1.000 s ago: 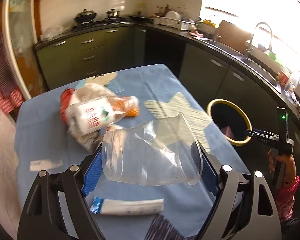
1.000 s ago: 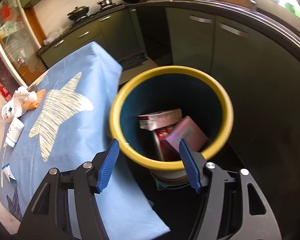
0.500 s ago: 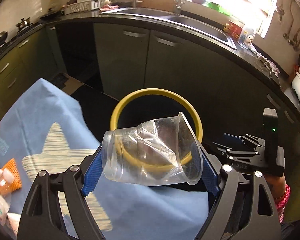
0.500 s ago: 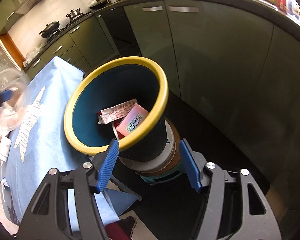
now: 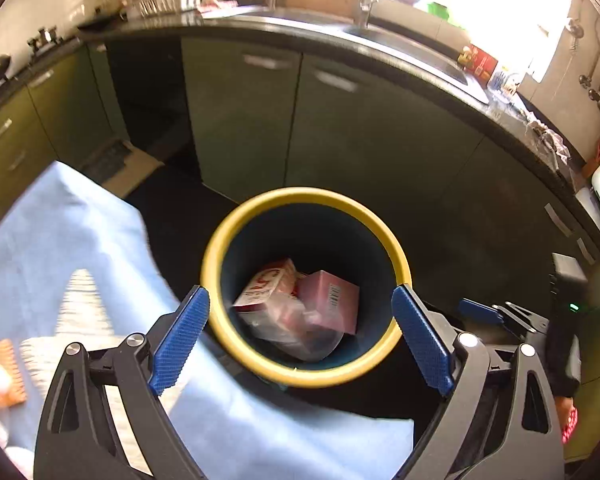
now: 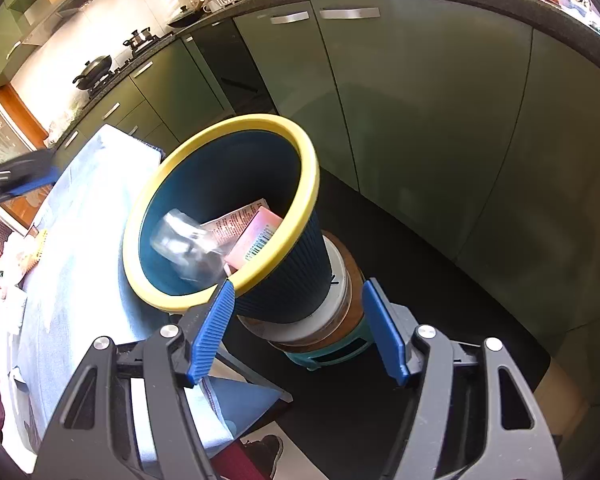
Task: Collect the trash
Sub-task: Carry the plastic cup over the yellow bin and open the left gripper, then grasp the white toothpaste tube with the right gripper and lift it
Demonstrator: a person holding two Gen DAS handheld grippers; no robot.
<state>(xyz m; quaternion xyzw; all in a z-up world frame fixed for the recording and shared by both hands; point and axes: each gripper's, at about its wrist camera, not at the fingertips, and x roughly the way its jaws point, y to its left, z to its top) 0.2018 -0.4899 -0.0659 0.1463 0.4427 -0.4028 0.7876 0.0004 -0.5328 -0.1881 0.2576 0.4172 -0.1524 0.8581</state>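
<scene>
A dark blue trash bin with a yellow rim (image 5: 306,194) stands beside the blue-clothed table. The clear plastic cup (image 5: 296,326) lies inside it on top of a pink box (image 5: 332,300) and a red-and-white carton (image 5: 268,282). My left gripper (image 5: 300,336) is open and empty, directly above the bin's mouth. In the right wrist view the bin (image 6: 236,128) sits on a stool, with the cup (image 6: 184,246) blurred inside. My right gripper (image 6: 300,334) is open and empty, just beside the bin's lower wall. The left gripper (image 6: 16,180) shows at the far left there.
The table with the blue star-patterned cloth (image 5: 60,240) is left of the bin; an orange item (image 5: 8,368) and other trash lie at its left edge. Green kitchen cabinets (image 5: 340,128) and a sink counter ring the area. The right gripper (image 5: 500,316) shows at the right.
My left gripper swung from the table to over the bin, then opened and let go of the clear cup, which dropped into the bin. My right gripper drew back a little beside the bin.
</scene>
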